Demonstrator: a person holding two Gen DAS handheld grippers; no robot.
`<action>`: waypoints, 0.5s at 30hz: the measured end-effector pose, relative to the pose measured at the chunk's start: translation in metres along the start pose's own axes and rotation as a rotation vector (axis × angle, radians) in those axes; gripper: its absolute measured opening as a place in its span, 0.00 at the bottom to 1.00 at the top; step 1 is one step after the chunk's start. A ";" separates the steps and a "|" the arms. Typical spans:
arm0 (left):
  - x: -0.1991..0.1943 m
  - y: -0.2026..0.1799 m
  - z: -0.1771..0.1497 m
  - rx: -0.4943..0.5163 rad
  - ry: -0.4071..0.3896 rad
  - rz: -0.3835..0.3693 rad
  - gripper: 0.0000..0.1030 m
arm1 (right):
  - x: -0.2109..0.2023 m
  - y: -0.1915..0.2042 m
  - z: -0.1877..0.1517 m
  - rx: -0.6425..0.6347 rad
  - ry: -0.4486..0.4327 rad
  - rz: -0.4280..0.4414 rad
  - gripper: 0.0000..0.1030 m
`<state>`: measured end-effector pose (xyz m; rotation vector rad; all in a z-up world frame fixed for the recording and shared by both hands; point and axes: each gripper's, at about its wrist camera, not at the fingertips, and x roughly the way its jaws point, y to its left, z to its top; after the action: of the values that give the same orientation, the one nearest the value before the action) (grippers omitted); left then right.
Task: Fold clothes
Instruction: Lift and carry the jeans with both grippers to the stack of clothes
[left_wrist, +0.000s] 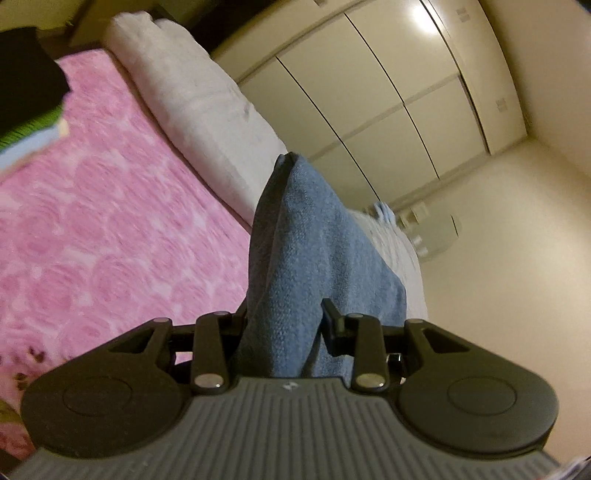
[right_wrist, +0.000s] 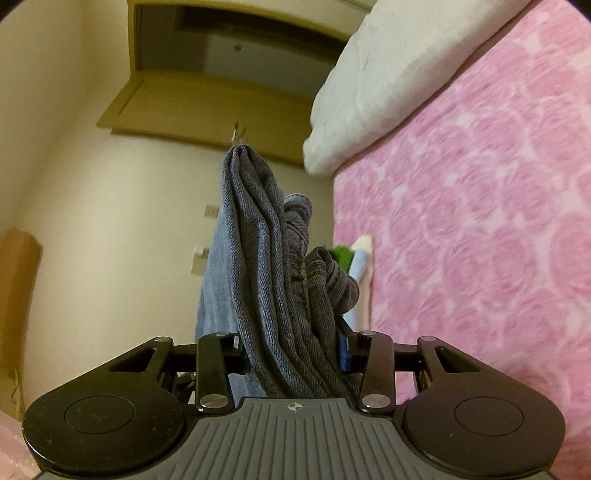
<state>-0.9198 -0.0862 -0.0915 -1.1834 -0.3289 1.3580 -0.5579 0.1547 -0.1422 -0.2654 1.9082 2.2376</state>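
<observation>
The pink blanket spreads wide and flat across the bed, bare over most of its surface, and it ends along one side at a long white pillow that lies on its edge line. Beyond that pillow in the left wrist view stands a cream wardrobe with several flat doors, and pale wall fills the room past it. In the right wrist view the blanket runs down the right side, the same white pillow sits at its upper end, and an open doorway with a tan frame lies further off, with bare wall between. One pair of jeans is the garment in play, lifted off the bed and hanging between the two tools. The left gripper is clamped on a flat fold of the blue denim, its fingers pressed against the cloth on both sides. The right gripper is closed on a thick bunched part of the jeans, where several layers and a seam crowd together between the fingers. A small stack of folded clothes, dark on top with green and pale blue below, rests on the blanket at the far corner, well apart from the jeans. Two grippers, one pair of jeans, one pillow and one stack can be counted.
</observation>
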 end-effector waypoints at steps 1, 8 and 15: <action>-0.005 0.002 0.001 -0.009 -0.021 0.011 0.29 | 0.009 0.003 0.002 -0.007 0.019 0.006 0.39; -0.043 0.009 0.006 -0.049 -0.145 0.098 0.29 | 0.060 0.017 0.009 -0.041 0.134 0.051 0.39; -0.076 0.060 0.051 -0.072 -0.171 0.143 0.29 | 0.141 0.027 0.000 -0.026 0.184 0.060 0.39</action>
<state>-1.0142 -0.1413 -0.0839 -1.1705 -0.4238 1.5883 -0.7011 0.1539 -0.1526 -0.4376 2.0021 2.3513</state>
